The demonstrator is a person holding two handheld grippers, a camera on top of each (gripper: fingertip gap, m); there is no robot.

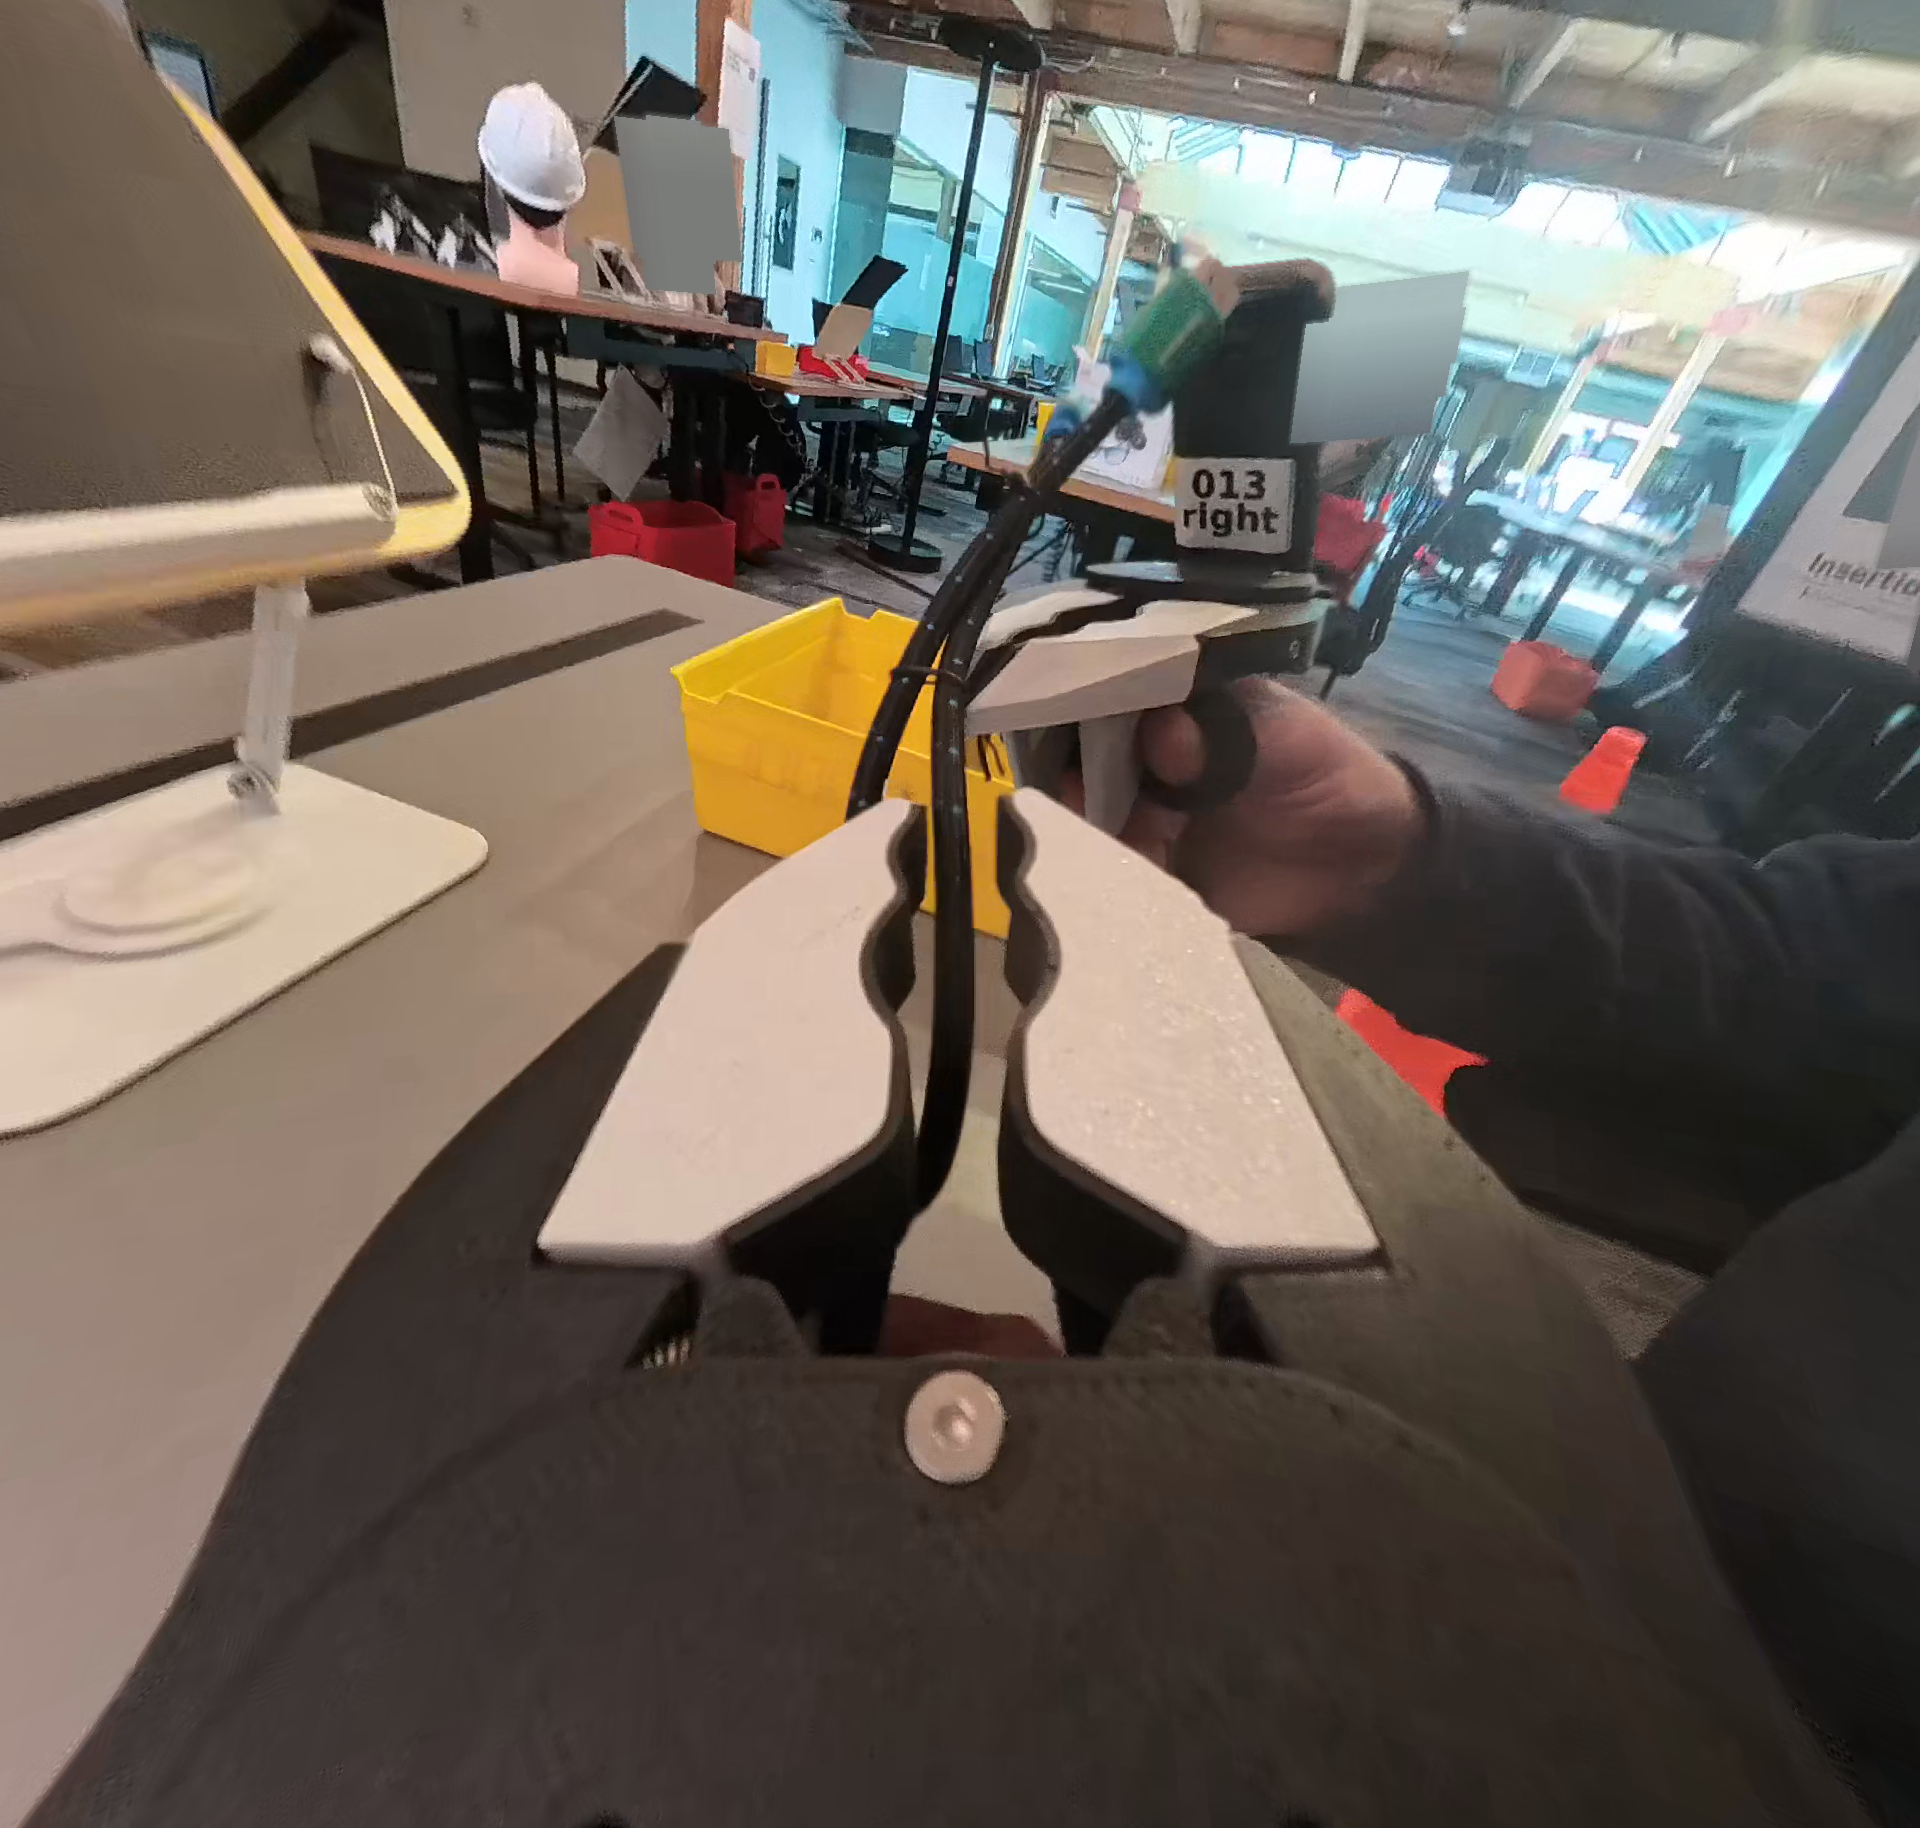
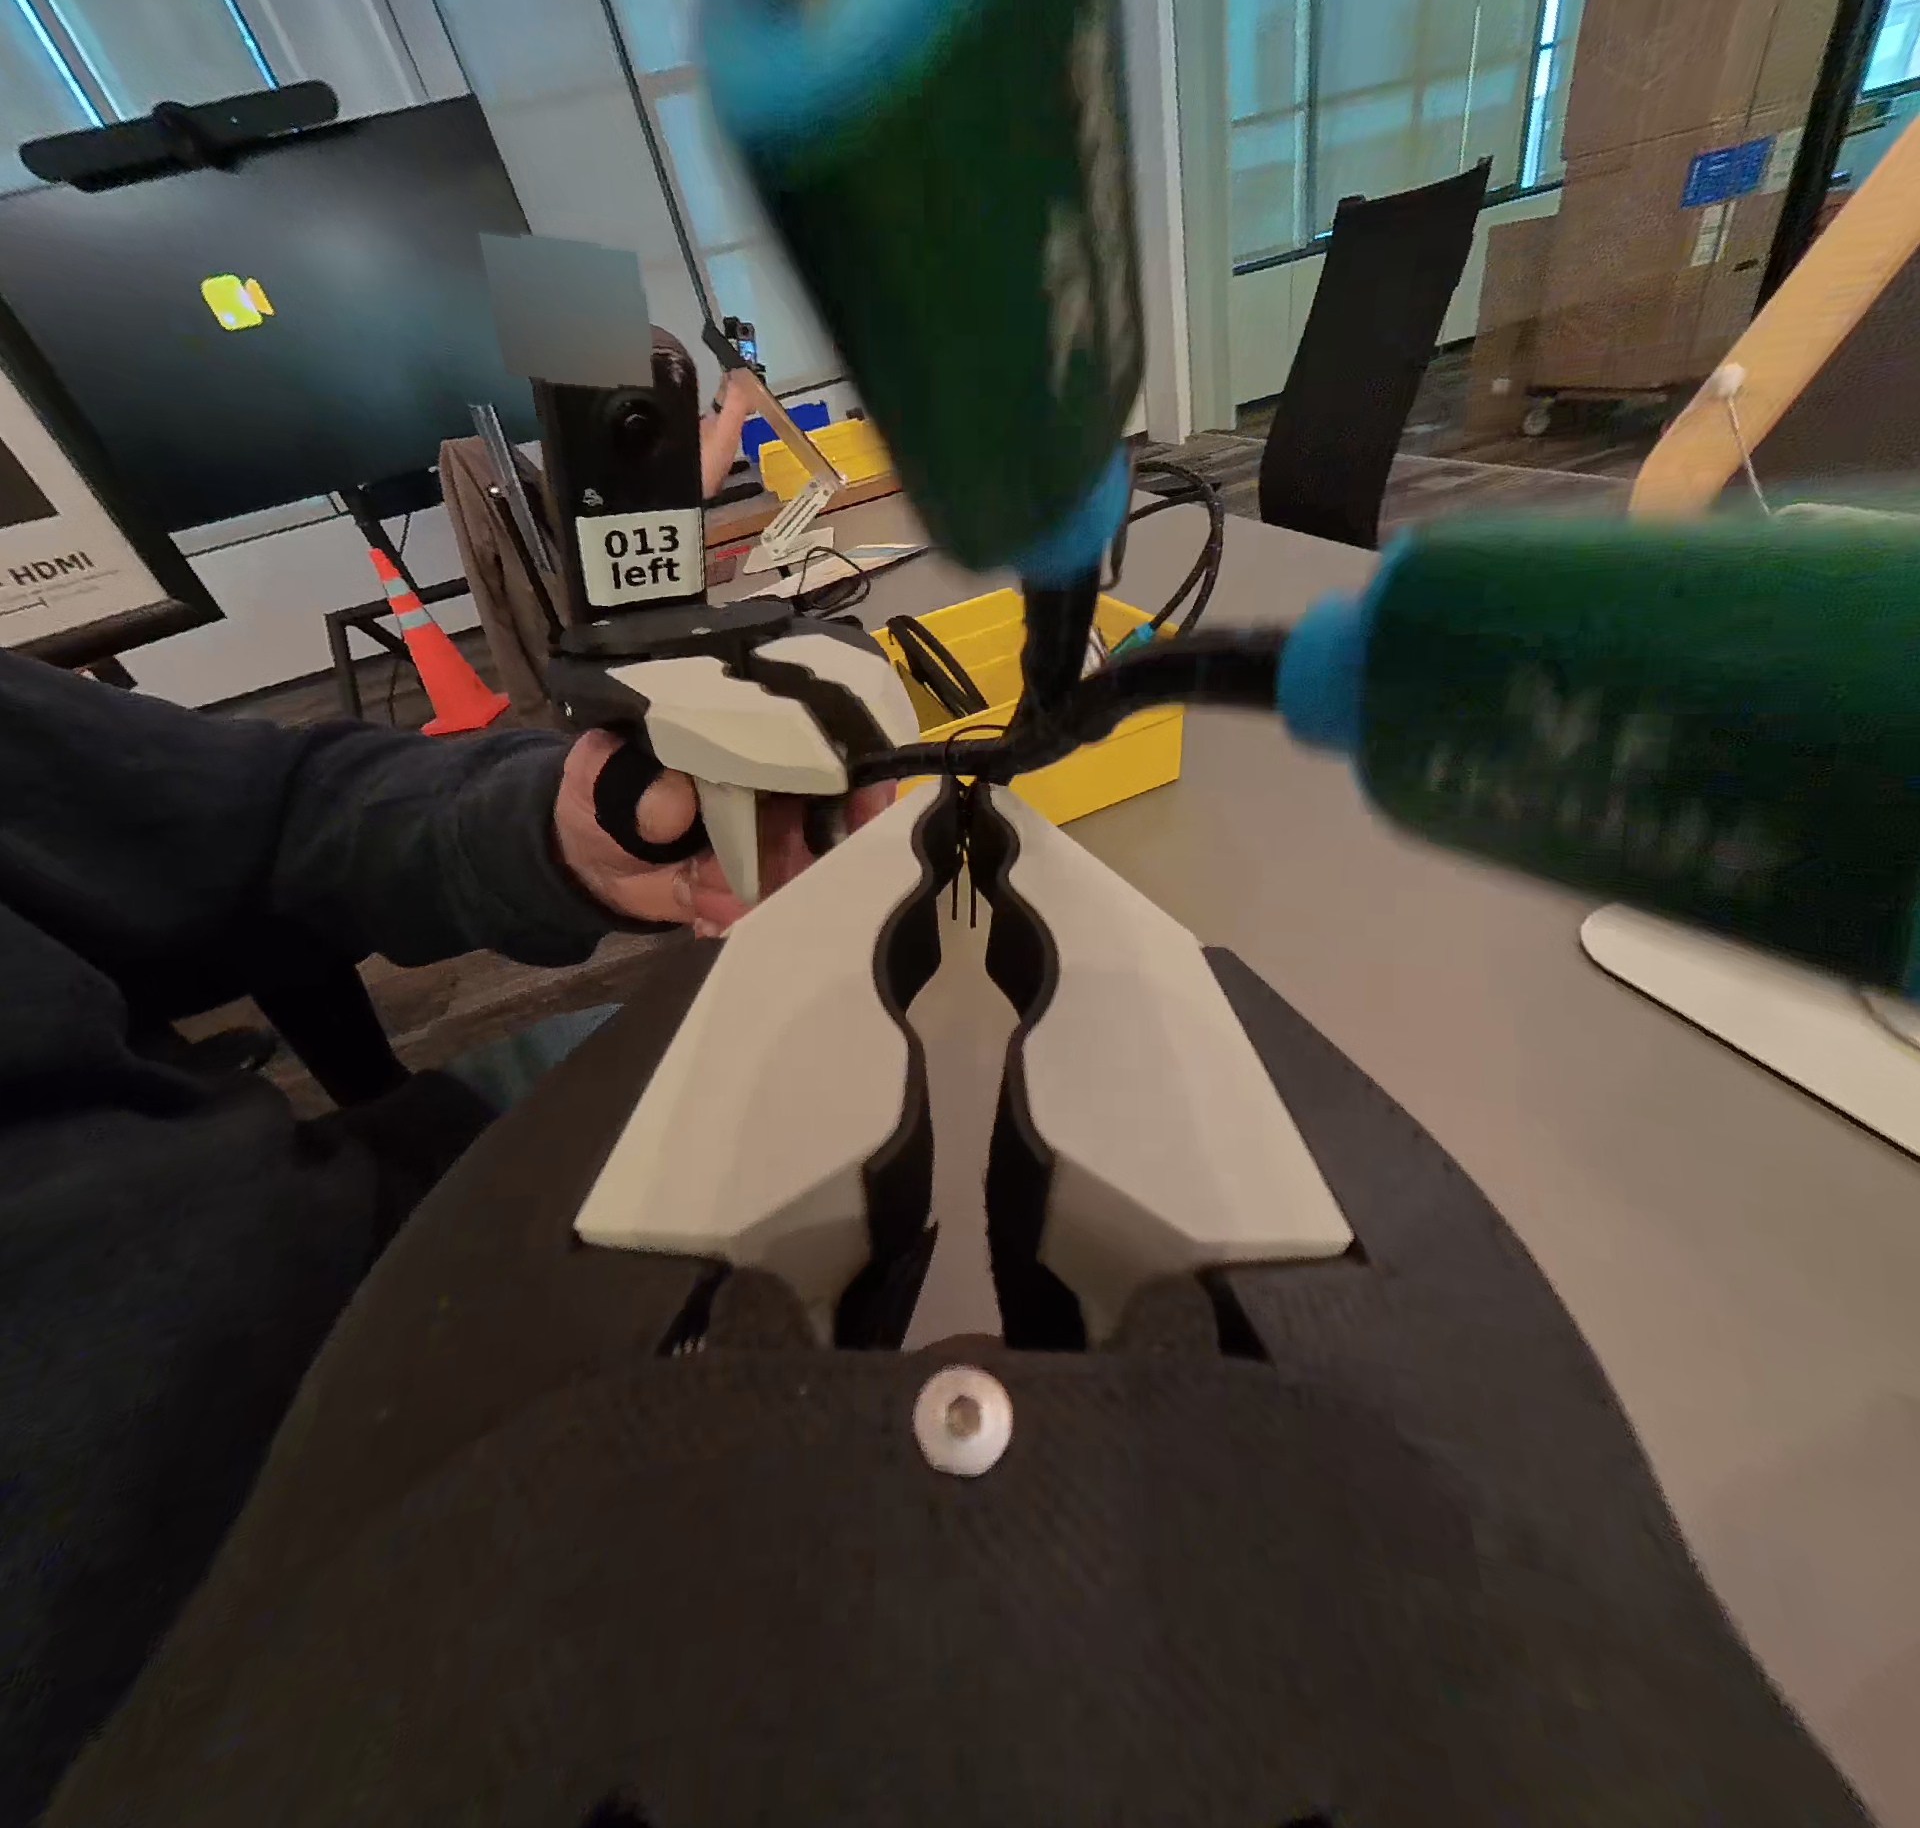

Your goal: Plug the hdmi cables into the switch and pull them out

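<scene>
Two black braided HDMI cables [image 1: 940, 947] are bound together by a thin black tie [image 2: 964, 848], and both are held above the grey table [image 1: 468, 1103]. Their green plugs [image 2: 935, 220] with blue collars hang blurred close to the right wrist camera; a second plug [image 2: 1662, 739] is at the right. My left gripper [image 1: 956, 822] is open. One cable runs between its fingers, with a gap to the pad on each side. My right gripper [image 2: 961, 802] is shut on the tails of the tie. In the left wrist view its tips [image 1: 987, 666] touch the bundle at the tie [image 1: 925, 677].
A yellow bin [image 1: 790, 739] with more cable in it stands on the table behind the grippers. It also shows in the right wrist view [image 2: 1101, 750]. A white stand [image 1: 208, 895] holding a screen is at the left. An orange cone [image 2: 436, 656] stands on the floor. The grippers are tip to tip, or close to it.
</scene>
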